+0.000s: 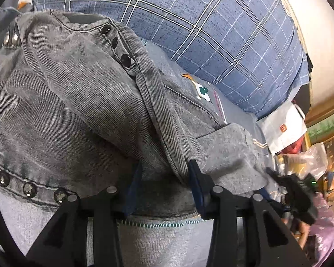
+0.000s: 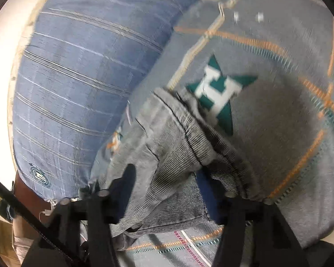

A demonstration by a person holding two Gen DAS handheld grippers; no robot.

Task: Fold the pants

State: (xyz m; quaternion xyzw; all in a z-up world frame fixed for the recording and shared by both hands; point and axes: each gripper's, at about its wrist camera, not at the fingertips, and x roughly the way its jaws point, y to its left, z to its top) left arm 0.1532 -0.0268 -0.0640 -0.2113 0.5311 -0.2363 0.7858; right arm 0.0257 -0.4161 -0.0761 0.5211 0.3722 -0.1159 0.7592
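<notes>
Grey denim pants [image 1: 66, 111] with metal studs along the seams lie bunched and folded on a grey bedsheet [image 1: 162, 240]. My left gripper [image 1: 164, 184] stands open, with a thick fold of the pants lying between its blue-padded fingers [image 1: 197, 182]. In the right wrist view a hem end of the pants [image 2: 171, 146] is draped between the fingers of my right gripper [image 2: 164, 184]. Those jaws stand apart and are not pressing the cloth, so it is open. The picture there is blurred.
A big blue plaid pillow [image 1: 189, 22] [image 2: 78, 77] sits just behind the pants. The bedsheet shows a green star with a white H [image 2: 220, 95] and orange stitched lines. A white bag [image 1: 282, 129] and a person's purple sleeve [image 1: 325, 222] are at the right.
</notes>
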